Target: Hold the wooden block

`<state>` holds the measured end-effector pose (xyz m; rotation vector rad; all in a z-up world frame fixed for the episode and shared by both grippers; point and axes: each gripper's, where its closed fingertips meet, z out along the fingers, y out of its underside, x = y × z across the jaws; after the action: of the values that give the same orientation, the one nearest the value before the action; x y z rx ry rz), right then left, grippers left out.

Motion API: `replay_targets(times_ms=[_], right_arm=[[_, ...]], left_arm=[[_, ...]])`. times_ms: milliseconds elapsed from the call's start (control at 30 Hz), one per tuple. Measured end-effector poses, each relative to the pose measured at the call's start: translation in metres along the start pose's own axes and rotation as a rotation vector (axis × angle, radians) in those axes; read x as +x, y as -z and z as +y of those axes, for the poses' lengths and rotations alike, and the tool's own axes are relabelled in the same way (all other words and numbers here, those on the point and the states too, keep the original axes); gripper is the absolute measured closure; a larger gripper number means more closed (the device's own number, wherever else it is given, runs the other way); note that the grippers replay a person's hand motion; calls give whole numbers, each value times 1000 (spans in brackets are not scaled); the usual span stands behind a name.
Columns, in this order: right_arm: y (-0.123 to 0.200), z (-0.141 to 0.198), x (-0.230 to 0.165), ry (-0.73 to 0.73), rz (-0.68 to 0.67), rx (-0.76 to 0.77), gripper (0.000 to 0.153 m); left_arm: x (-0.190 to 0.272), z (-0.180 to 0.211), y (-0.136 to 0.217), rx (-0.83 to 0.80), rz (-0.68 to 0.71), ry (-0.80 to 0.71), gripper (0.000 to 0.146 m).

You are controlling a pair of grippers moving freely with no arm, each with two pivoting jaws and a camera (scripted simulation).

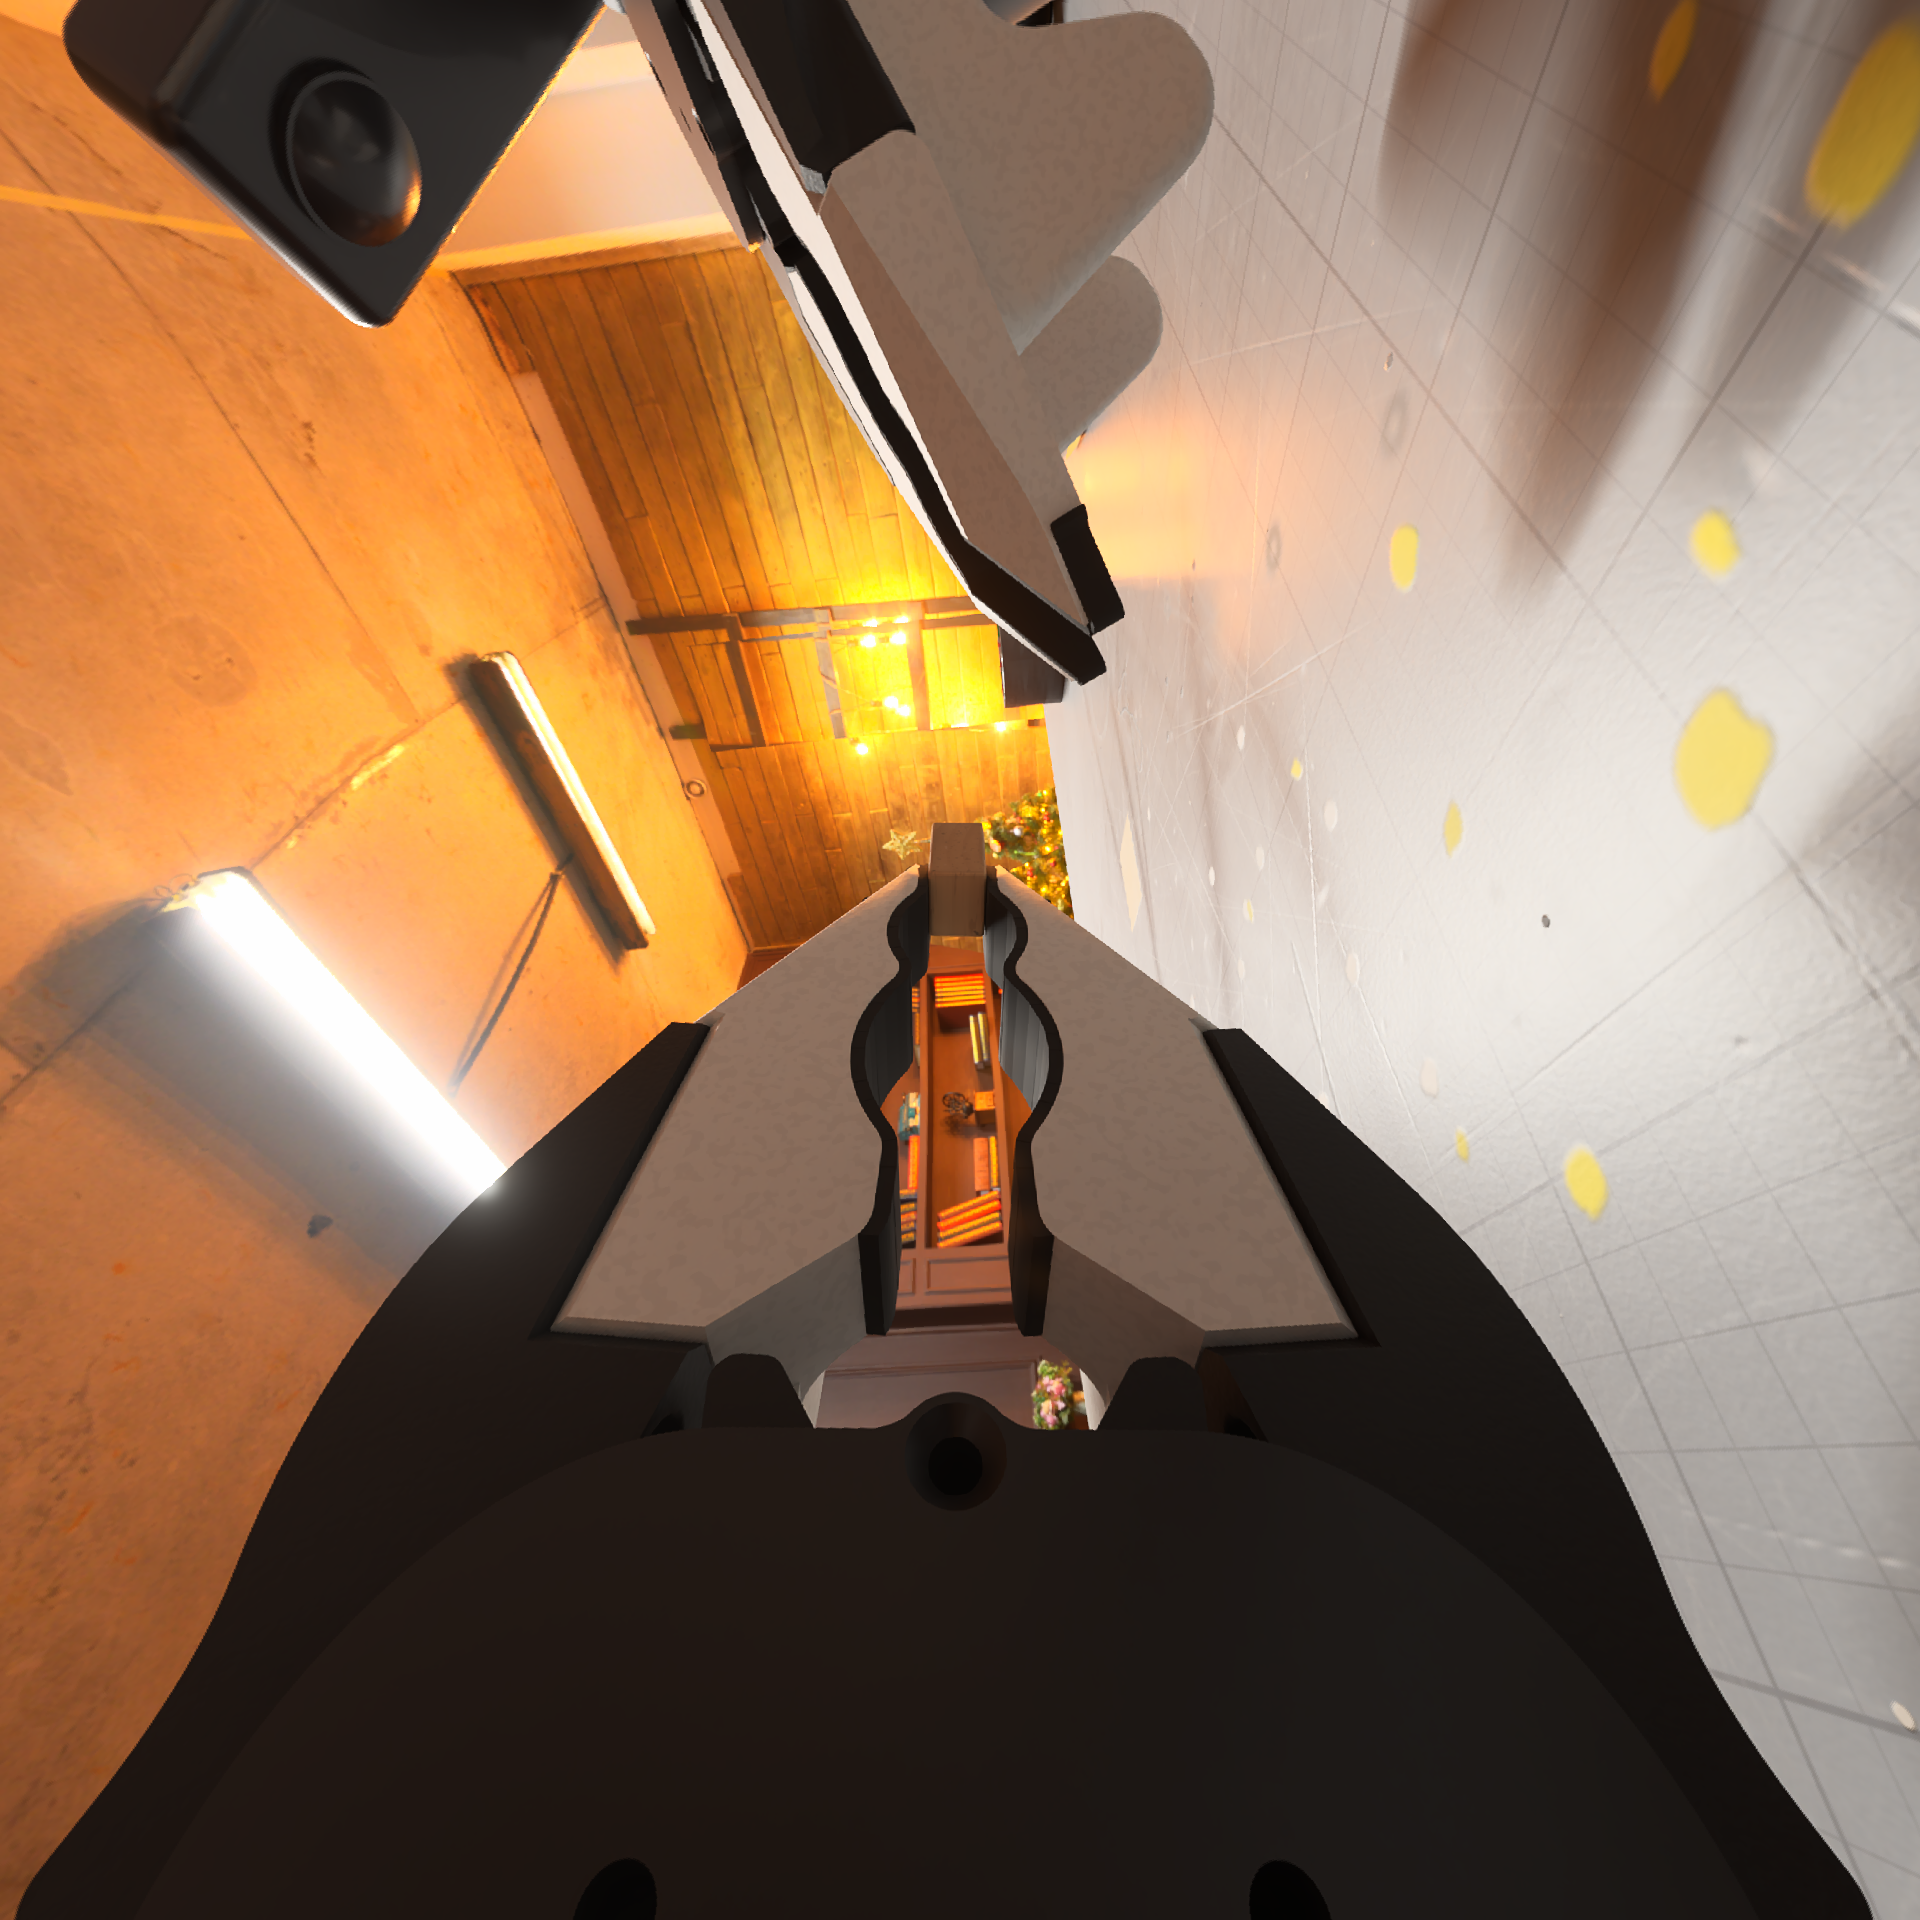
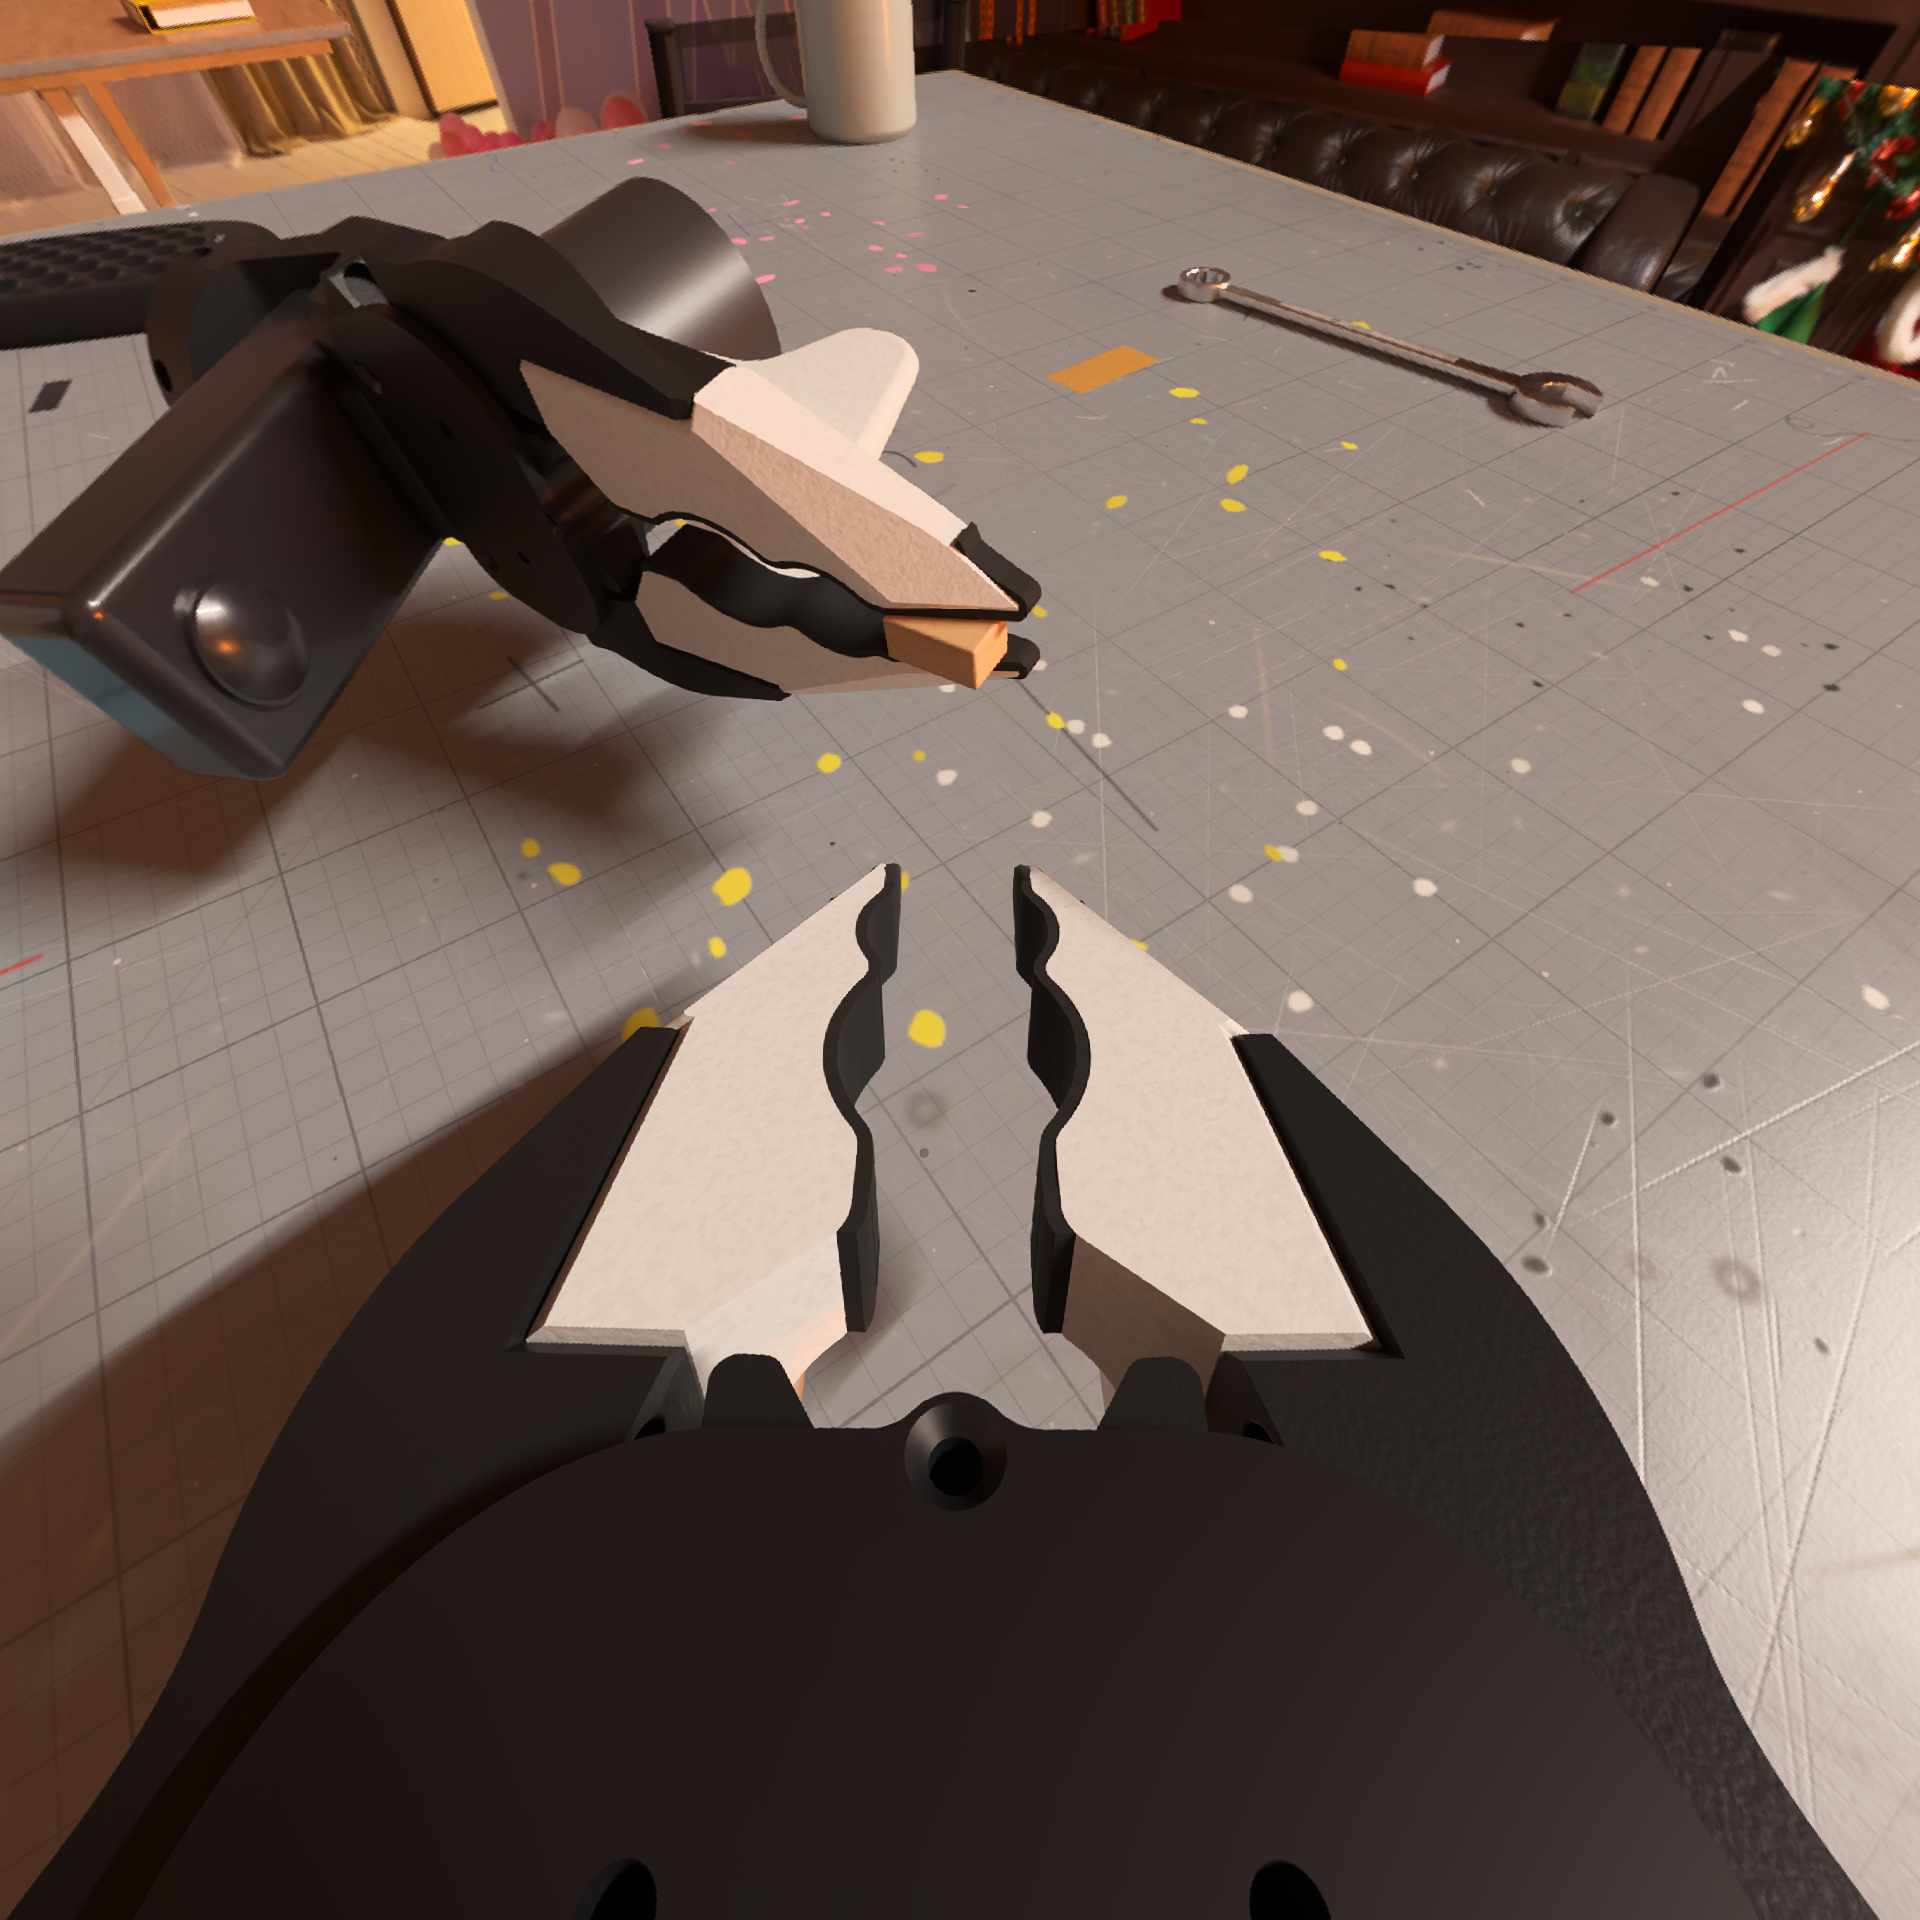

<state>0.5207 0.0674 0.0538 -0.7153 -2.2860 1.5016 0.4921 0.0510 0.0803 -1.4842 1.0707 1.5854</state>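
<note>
My left gripper is shut on a small light wooden block, pinched at its fingertips. The view is rolled on its side, with the table at the right. In the right wrist view the left gripper hangs above the grey mat at the upper left, turned sideways, with the wooden block sticking out between its tips. My right gripper is open and empty, its tips a short way below and in front of the block. The right gripper also shows in the left wrist view at the top, above the block.
A grey cutting mat with paint specks covers the table. A metal wrench lies at the far right. A white mug stands at the far edge. An orange patch marks the mat. A dark sofa and bookshelves lie beyond.
</note>
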Motion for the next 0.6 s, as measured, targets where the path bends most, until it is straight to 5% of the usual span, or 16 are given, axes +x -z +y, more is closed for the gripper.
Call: replay_targets(times_ms=[333, 600], right_arm=[[-8, -4, 0, -16, -17, 1, 117], [-3, -4, 5, -24, -6, -8, 142]], left_arm=[[5, 3, -1, 68, -4, -3, 137], [0, -5, 8, 132, -41, 12, 137]])
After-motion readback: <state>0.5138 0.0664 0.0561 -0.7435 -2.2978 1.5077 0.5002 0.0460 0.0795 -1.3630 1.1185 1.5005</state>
